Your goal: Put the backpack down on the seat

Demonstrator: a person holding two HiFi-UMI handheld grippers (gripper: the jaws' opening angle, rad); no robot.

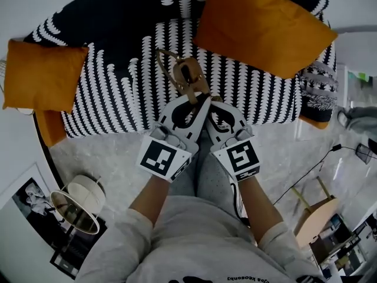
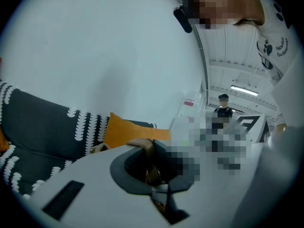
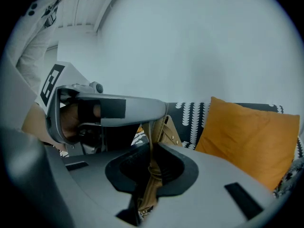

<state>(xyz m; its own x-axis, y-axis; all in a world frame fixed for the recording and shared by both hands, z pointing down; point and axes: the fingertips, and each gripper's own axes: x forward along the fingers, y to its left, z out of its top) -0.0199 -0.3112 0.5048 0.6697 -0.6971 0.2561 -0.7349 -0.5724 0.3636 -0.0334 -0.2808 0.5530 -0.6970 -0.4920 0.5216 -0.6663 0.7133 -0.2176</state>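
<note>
Tan leather is all we hold: the strap (image 1: 187,78) runs through both pairs of jaws. The left gripper (image 1: 197,101) is clamped fully shut on it, and the right gripper (image 1: 213,103) pinches it just beside the left, the two tools touching at their tips. The loose end of the strap lies forward over the black-and-white patterned seat (image 1: 118,105). The grey body of the backpack (image 1: 203,173) appears to hang beneath the grippers, between our forearms and in front of the sofa's edge, so it is not yet on the cushion.

We judge the bag soft and floppy, with enough weight to pull the strap taut and swing. The leather is thin and smooth and could slide through the pads, so we keep hold close to where the strap meets the body. The seat between the orange cushion (image 1: 262,25) and the smaller orange pillow (image 1: 41,75) looks like the right landing place.
</note>
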